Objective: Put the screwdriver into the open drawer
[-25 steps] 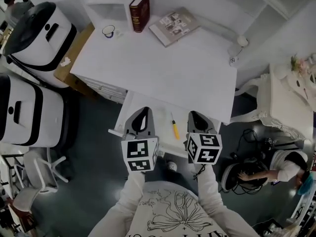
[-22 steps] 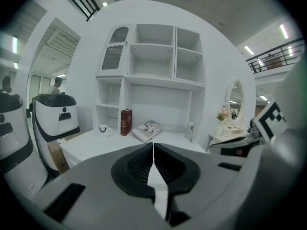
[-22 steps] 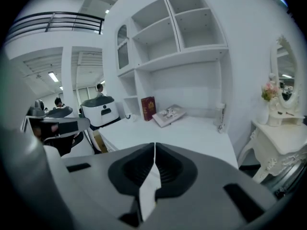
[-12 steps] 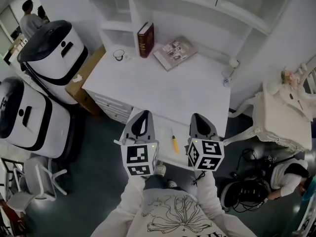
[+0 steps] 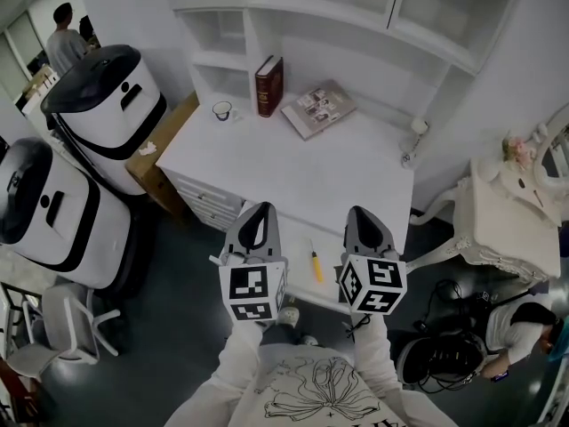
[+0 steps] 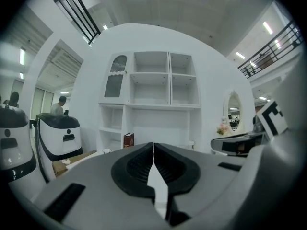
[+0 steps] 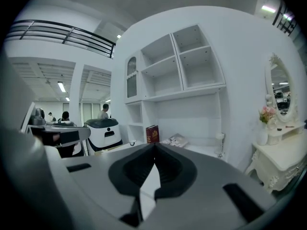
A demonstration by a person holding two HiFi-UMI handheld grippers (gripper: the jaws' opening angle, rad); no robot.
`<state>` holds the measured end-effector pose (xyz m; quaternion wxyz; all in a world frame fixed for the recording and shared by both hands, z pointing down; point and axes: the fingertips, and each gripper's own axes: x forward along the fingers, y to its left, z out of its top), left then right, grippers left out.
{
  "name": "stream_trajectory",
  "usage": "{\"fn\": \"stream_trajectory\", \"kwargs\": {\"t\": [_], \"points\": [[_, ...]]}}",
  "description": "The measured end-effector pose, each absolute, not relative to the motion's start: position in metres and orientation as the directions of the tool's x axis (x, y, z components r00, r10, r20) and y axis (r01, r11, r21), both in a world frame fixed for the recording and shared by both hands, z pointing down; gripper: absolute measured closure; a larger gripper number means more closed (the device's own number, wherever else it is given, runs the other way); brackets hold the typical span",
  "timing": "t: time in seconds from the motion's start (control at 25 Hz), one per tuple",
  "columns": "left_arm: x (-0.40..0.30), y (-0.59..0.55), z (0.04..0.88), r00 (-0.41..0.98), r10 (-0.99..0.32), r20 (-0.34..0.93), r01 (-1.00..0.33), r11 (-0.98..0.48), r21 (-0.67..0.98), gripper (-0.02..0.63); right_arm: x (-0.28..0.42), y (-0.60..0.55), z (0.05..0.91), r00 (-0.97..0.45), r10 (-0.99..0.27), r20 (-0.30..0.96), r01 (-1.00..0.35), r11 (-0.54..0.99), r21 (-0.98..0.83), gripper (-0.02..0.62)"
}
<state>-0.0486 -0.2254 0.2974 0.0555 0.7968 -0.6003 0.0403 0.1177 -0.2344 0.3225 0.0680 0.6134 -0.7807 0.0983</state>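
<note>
A yellow-handled screwdriver (image 5: pixel 315 265) lies in the open white drawer (image 5: pixel 327 294) under the desk's front edge, seen in the head view between my two grippers. My left gripper (image 5: pixel 259 213) hovers left of it, jaws shut and empty, tips together (image 6: pixel 153 146). My right gripper (image 5: pixel 359 214) hovers right of it, also shut with nothing held (image 7: pixel 154 146). Both point nearly level toward the desk and its shelves, well above the drawer.
The white desk (image 5: pixel 302 172) carries a red book (image 5: pixel 268 85), a magazine (image 5: pixel 319 108), a cup (image 5: pixel 221 109) and a small lamp (image 5: pixel 412 140). Two white-and-black machines (image 5: pixel 107 105) stand left, a cardboard box (image 5: pixel 164 145) beside them. An ornate white table (image 5: pixel 511 212) is right. A person (image 5: pixel 520 332) crouches at lower right.
Both grippers rose away from the drawer and tilted up toward level. The head view lifted, bringing the shelves into sight. The screwdriver stayed in the drawer.
</note>
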Motion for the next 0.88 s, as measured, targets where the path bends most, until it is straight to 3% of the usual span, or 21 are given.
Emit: {"fn": "stream_trajectory", "kwargs": {"t": [0.88], "points": [[-0.041, -0.215, 0.3, 0.285, -0.949, 0.137, -0.959, -0.281, 0.046, 0.598, 0.125, -0.225, 0.325, -0.238, -0.943, 0.231, -0.971, 0.227, -0.073, 0.592]]}}
